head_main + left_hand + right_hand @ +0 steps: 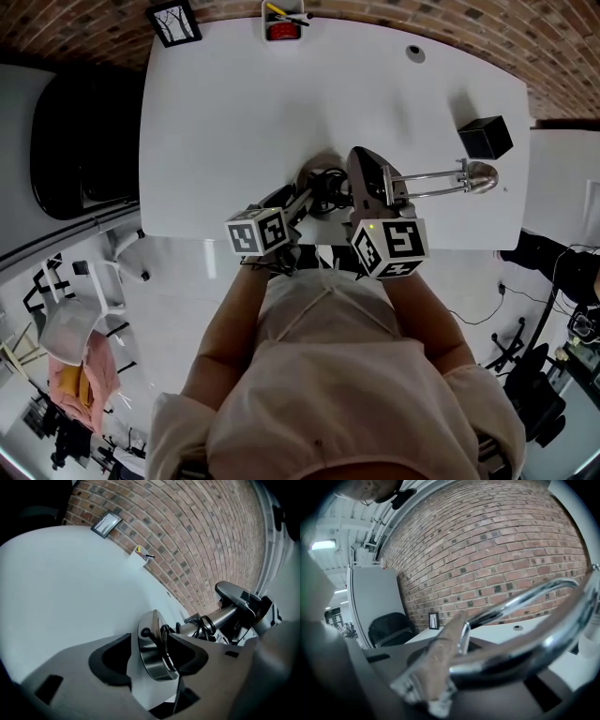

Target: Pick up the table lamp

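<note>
Table lamp [437, 178] tipped over on the white table [281, 112], both tongs at its near end. Left tongs [151, 654]: jaws spread wide, the lamp's round metal base [151, 641] standing on edge between them. Bare table shows between the base and the left jaw, and the black cord [165, 644] runs down beside the right jaw. Right tongs [464, 660]: jaws drawn together on the lamp's chrome arm [534, 620], which crosses just in front of them and runs away to their right. The lamp's head [480, 175] lies well to the right of the right tongs. Far beyond both tongs, against the brick wall [497, 550], stand a picture frame [174, 22] and a pen holder [283, 21]. A black box [486, 137] sits beyond the lamp's head.
</note>
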